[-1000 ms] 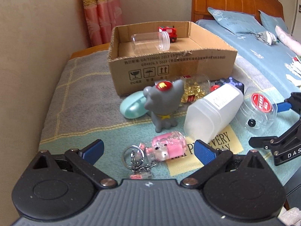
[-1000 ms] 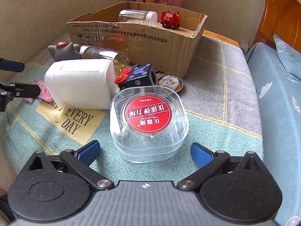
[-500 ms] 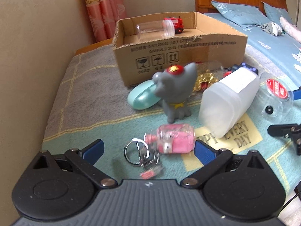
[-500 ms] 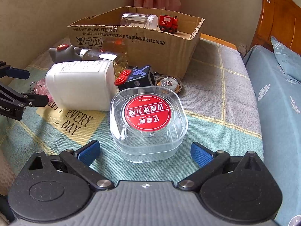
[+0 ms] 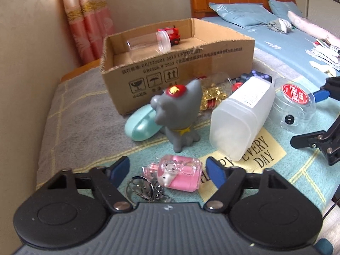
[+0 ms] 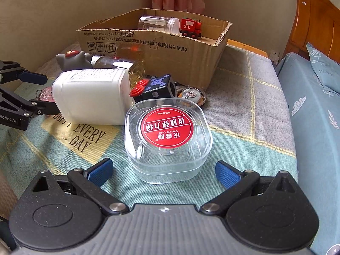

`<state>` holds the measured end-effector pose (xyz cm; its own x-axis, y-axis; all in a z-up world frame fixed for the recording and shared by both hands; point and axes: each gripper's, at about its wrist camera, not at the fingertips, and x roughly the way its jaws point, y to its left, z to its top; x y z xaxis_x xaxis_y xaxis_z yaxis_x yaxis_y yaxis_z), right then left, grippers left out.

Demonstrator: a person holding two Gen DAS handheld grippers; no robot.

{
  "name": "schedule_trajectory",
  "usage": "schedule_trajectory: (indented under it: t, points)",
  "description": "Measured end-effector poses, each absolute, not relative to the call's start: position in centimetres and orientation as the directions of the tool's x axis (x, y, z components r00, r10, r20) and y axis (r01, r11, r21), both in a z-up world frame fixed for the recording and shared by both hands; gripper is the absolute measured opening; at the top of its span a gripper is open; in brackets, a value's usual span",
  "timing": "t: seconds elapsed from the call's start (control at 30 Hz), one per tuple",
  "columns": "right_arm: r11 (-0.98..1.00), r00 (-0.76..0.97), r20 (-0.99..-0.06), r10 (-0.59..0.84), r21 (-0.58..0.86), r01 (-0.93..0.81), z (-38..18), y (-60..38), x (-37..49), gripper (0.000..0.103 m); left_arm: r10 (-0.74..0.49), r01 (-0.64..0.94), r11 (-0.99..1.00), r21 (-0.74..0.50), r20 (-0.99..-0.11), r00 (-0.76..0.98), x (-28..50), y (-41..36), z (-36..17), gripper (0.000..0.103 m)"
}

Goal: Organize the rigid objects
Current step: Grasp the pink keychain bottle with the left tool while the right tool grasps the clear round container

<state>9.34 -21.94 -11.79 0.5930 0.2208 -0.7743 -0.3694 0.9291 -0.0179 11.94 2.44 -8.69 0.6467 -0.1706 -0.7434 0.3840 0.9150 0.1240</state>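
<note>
My left gripper (image 5: 167, 167) is open with its blue pads on either side of a pink keychain bottle (image 5: 180, 175) lying on the blanket, its metal rings (image 5: 146, 189) towards me. My right gripper (image 6: 164, 170) is open around the near side of a clear plastic box with a red label (image 6: 167, 136), apart from it. A cardboard box (image 5: 176, 68) stands behind, holding a clear jar (image 5: 148, 42) and a red toy train (image 5: 170, 34). A grey cat figure (image 5: 180, 114), a white plastic container (image 5: 242, 114) and a teal case (image 5: 142, 123) lie in front of it.
A black cube with red buttons (image 6: 155, 88), a round tin (image 6: 191, 94) and a bottle of gold pieces (image 5: 212, 97) lie by the box. A wall runs along the left (image 5: 27, 85). A bed with blue bedding (image 5: 276, 34) lies to the right.
My left gripper has moved forward and down, so the pink keychain bottle now lies between its pads. My right gripper has held nearly still at the clear box.
</note>
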Motion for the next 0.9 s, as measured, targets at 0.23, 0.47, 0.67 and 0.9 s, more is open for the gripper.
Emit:
schedule_trajectory:
  t: [0.23,0.47,0.67,0.9]
  points:
    - [0.929,0.592,-0.775,0.221,-0.018,-0.37,-11.8,-22.0,9.4,0.103,-0.23,0.438,0.895,0.086,-0.753,0.617,11.5,2.6,-8.3,0.058]
    - [0.93,0.596,-0.772,0.221,-0.018,-0.368,-11.8,-22.0,9.3,0.103,-0.243,0.451,0.889,0.081,-0.752,0.613,11.1,2.4,-8.2,0.059]
    - [0.931,0.596,-0.773,0.218,-0.018,-0.364,-11.8,-22.0,9.3,0.103,-0.303,0.5,0.866,0.026,-0.768,0.564,11.4,2.2,-8.1,0.058]
    - [0.934,0.595,-0.776,0.212,-0.019,-0.357,-11.8,-21.8,9.4,0.103,-0.309,0.44,0.897,-0.041,-0.771,0.557,12.1,2.7,-8.7,0.057]
